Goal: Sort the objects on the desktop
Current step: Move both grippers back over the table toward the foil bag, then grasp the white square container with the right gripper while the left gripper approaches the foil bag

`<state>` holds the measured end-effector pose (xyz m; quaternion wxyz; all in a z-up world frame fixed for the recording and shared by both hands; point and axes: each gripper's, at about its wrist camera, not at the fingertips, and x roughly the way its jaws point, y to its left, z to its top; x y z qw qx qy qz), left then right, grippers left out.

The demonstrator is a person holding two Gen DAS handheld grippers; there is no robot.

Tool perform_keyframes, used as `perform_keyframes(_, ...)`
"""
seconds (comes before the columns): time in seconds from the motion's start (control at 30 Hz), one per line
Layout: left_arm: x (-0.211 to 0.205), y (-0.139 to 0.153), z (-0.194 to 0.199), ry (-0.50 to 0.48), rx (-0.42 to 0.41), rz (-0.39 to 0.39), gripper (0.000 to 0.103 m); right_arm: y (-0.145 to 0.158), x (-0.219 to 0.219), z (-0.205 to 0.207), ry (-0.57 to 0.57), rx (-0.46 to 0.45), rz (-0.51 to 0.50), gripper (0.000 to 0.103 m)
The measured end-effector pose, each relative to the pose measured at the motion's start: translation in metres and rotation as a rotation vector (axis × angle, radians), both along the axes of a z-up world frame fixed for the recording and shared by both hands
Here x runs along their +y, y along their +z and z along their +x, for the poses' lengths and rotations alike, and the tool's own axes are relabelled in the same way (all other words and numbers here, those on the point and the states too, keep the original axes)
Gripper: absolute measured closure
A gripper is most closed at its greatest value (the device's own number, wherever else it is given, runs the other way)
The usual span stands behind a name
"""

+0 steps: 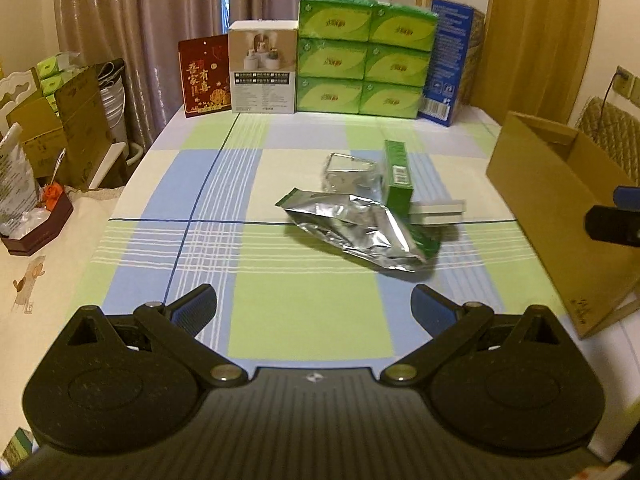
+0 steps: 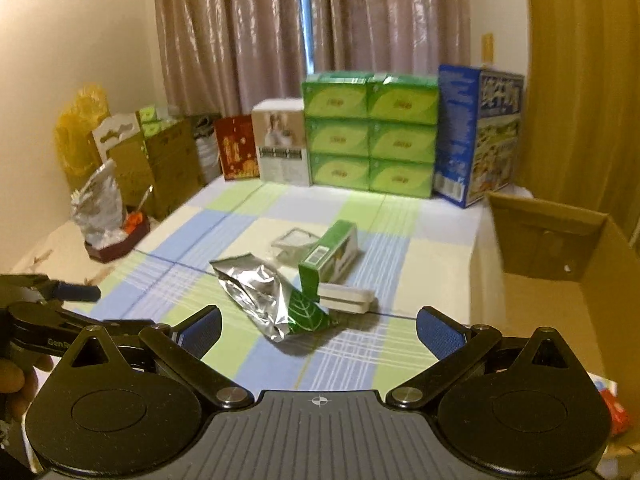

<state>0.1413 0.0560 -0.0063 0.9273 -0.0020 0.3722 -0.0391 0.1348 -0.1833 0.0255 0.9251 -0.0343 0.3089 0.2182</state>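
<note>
Both tongs spread wide and empty: my left gripper (image 1: 314,308) and my right gripper (image 2: 318,330) hover short of the pile. The foil pouch (image 2: 266,294) lies just ahead of the right tongs, slightly left of centre, its long axis slanting from far-left to near-right. From the left tongs it sits ahead and rightward, so I judge the right hand nearer, cardboard box (image 2: 560,264) at its right.
</note>
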Motion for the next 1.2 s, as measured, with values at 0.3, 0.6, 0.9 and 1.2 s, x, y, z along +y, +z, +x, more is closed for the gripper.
perform_keyframes(0.3, 0.012, -0.031, 0.039, 0.034, 0.017, -0.020, 0.001, -0.052, 0.014, 0.066, -0.016, 0.053, -0.049, 0.004)
perform_keyframes(0.6, 0.007, -0.048, 0.075, 0.010, 0.050, -0.038, 0.001, -0.087, 0.024, 0.115, -0.045, 0.110, -0.066, 0.012)
perform_keyframes(0.9, 0.012, -0.053, 0.088, 0.011, 0.074, -0.058, 0.001, -0.109, 0.032, 0.143, -0.059, 0.136, -0.064, 0.016)
perform_keyframes(1.2, 0.013, -0.059, 0.090, 0.011, 0.090, -0.092, 0.001, -0.115, 0.036, 0.158, -0.069, 0.150, -0.070, 0.030)
